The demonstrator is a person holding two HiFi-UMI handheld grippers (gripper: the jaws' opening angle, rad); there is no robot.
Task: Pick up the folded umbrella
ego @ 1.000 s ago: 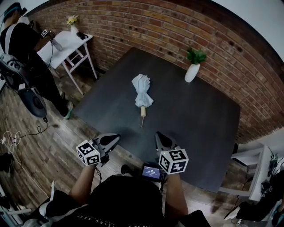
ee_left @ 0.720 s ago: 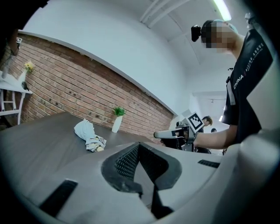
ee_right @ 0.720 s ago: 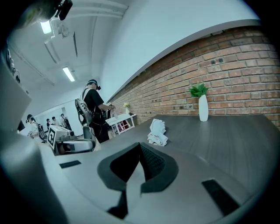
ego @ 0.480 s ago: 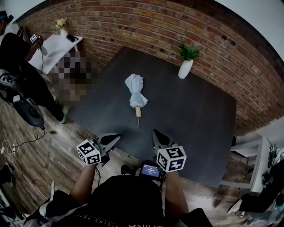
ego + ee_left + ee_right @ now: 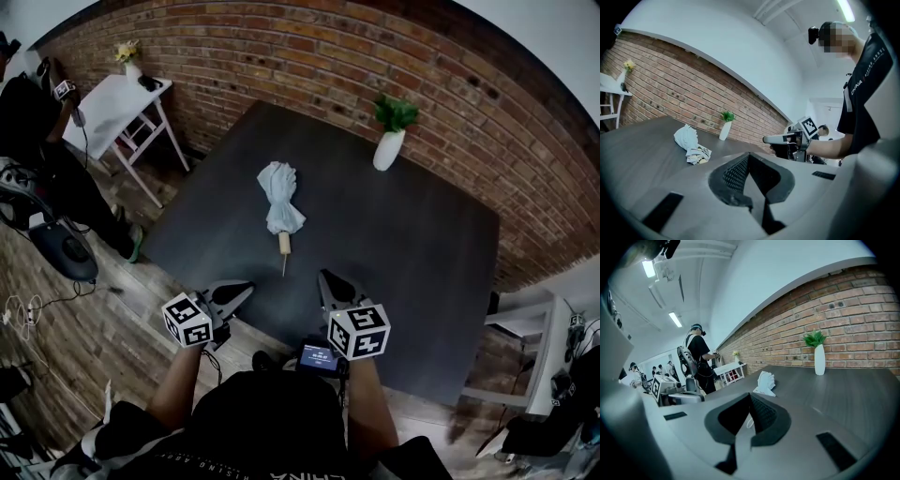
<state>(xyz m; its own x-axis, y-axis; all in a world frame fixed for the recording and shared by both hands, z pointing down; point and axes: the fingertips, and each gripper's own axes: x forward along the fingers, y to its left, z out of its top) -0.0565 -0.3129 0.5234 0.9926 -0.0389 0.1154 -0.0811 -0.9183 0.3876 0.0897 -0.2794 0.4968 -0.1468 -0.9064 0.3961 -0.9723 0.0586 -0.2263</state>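
Note:
The folded pale-blue umbrella (image 5: pixel 279 192) lies on the dark table (image 5: pixel 412 244), its wooden handle (image 5: pixel 283 243) and thin strap pointing toward me. Both grippers hover at the table's near edge, short of the handle and touching nothing. My left gripper (image 5: pixel 241 290) is to the handle's lower left, my right gripper (image 5: pixel 325 278) to its lower right. Both look shut and empty. The left gripper view shows its closed jaws (image 5: pixel 750 157) with the umbrella (image 5: pixel 690 143) ahead to the left. In the right gripper view, the closed jaws (image 5: pixel 750 398) have the umbrella (image 5: pixel 765 382) just beyond.
A white vase with a green plant (image 5: pixel 387 145) stands at the table's far side by the brick wall. A white side table (image 5: pixel 112 98) and a person (image 5: pixel 37 131) are at the left. A pale chair (image 5: pixel 530 370) stands off the table's right corner.
Both grippers have edged a little forward toward the umbrella's handle, still shut. The head view has shifted, so the umbrella and vase sit further left in the picture.

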